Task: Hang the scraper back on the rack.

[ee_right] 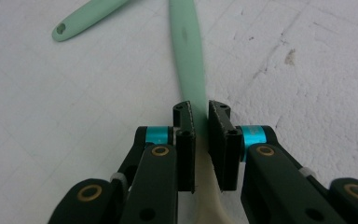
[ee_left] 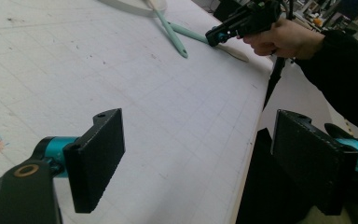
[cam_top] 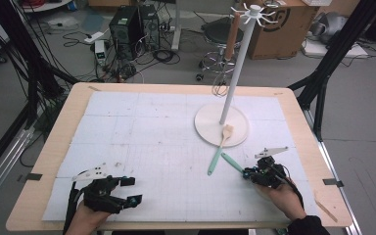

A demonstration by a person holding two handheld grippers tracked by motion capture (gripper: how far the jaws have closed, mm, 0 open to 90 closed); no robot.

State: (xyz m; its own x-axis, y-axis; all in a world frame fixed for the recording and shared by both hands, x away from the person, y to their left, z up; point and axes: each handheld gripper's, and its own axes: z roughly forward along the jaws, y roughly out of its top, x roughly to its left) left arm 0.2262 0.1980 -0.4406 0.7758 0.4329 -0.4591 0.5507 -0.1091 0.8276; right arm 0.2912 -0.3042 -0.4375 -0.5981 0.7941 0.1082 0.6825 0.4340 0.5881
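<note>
Two utensils with mint-green handles lie on the white mat right of centre. One spatula (cam_top: 219, 152) rests its pale head on the round base (cam_top: 206, 131) of a white hook stand (cam_top: 237, 68). The other utensil (cam_top: 231, 163) points its handle up-left, and my right gripper (cam_top: 246, 172) is shut on it where the green handle (ee_right: 186, 56) meets the cream head. In the right gripper view the pads (ee_right: 186, 123) squeeze the handle from both sides, low over the mat. My left gripper (cam_top: 132, 190) rests at the front left, open, with nothing between its jaws (ee_left: 203, 149).
A wooden-handled whisk (cam_top: 231, 34) hangs from the stand's top hooks. The table's front edge (ee_left: 254, 130) runs close under both hands. Beyond the far edge stand a stool, computer cases and a cardboard box on the floor.
</note>
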